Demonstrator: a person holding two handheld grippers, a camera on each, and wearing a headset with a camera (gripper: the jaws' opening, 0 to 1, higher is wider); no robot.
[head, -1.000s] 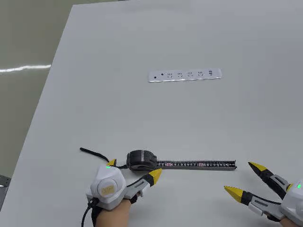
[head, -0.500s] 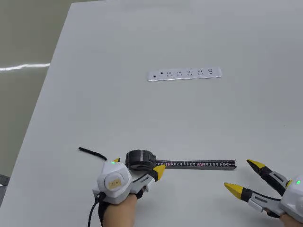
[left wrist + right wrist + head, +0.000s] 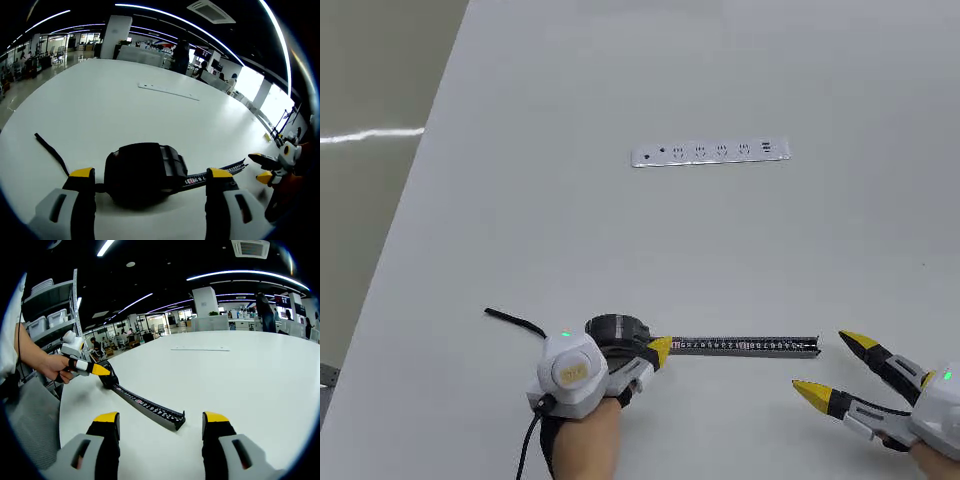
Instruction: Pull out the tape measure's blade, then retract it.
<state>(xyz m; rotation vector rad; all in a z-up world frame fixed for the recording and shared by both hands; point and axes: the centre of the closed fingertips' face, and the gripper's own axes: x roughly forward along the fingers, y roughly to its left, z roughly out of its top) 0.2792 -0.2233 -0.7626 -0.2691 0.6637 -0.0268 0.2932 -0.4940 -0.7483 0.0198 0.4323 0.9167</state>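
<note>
Straddling the black tape measure case [image 3: 616, 333] on the white table [image 3: 620, 230], the left gripper [image 3: 151, 173] has its jaws wide apart, one on each side of the case. A gap shows on both sides and nothing is clamped. The blade [image 3: 745, 346] lies flat on the table, drawn out to the person's right. Its end hook [image 3: 179, 419] sits just ahead of the right gripper [image 3: 830, 365], whose jaws also gape and hold nothing. With neither gripper gripping, a released lock would likely send the blade whipping back unchecked, the hook slamming into the case. An off-centre squeeze by the left jaws could spin or skid the rounded case. A wrist strap [image 3: 515, 322] trails left.
</note>
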